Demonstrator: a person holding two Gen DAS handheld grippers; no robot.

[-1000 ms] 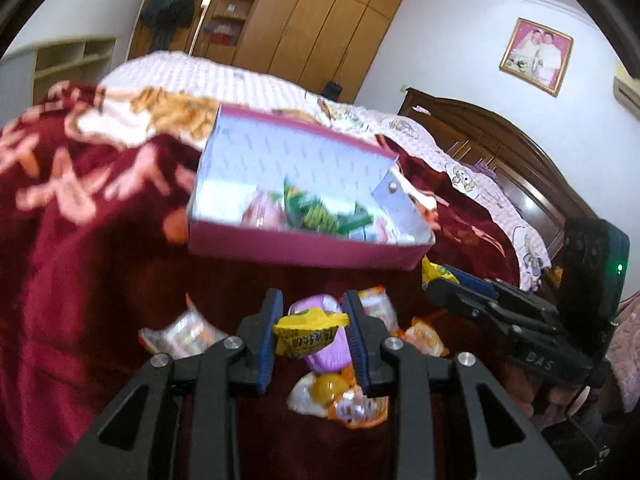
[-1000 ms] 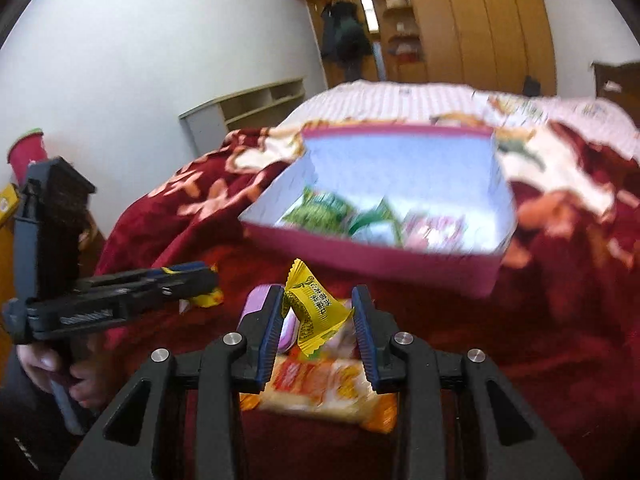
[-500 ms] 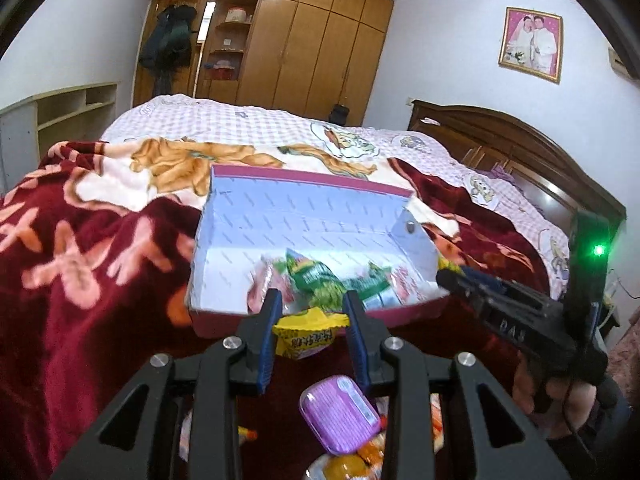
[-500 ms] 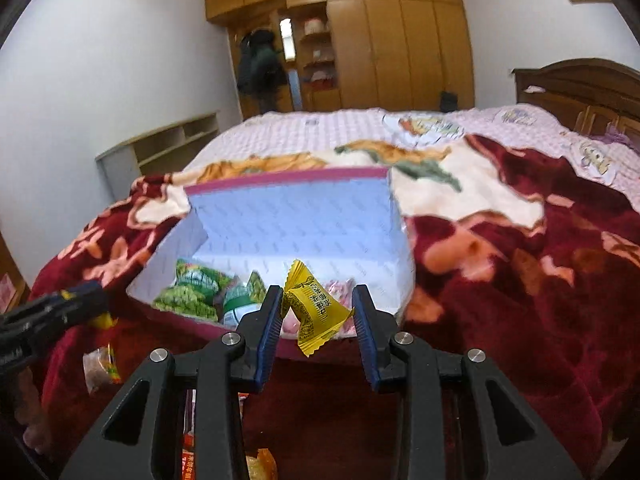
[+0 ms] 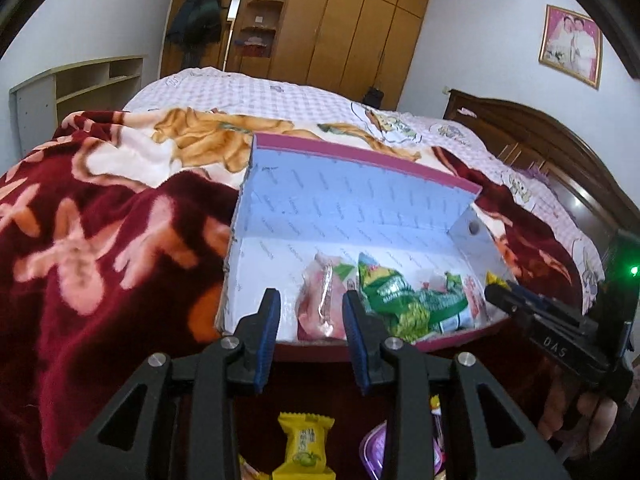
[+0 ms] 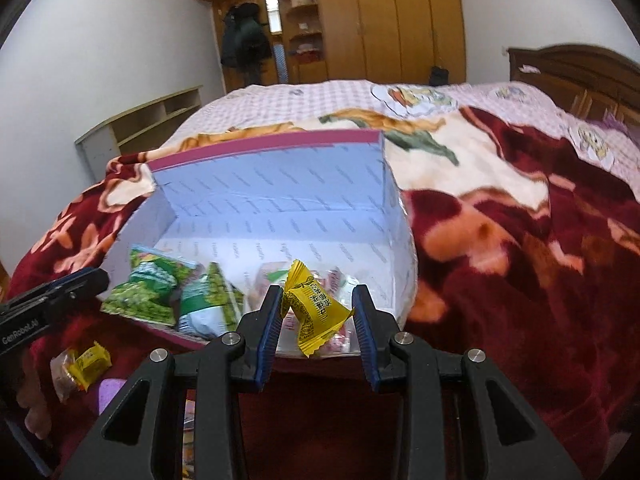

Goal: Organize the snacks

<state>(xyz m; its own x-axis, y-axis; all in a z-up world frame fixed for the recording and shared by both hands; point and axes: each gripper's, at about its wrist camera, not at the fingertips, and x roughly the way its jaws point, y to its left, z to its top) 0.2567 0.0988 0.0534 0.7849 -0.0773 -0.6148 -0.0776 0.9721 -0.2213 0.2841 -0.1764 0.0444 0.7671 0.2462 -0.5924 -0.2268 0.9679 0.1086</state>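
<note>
A pink-edged box with a white inside lies open on the bed and holds green and pink snack packets. My left gripper is open and empty just before the box's near wall; a yellow snack packet lies on the blanket below it, outside the box. My right gripper is shut on a second yellow snack packet and holds it over the near right part of the box. The right gripper also shows in the left wrist view.
A dark red flowered blanket covers the bed. A purple container and other loose snacks lie near the front edge. A wooden headboard stands at the right, wardrobes at the back.
My left gripper has opened and its yellow packet has fallen onto the blanket in front of the box. Both grippers have moved forward and up toward the box. The right gripper keeps its packet.
</note>
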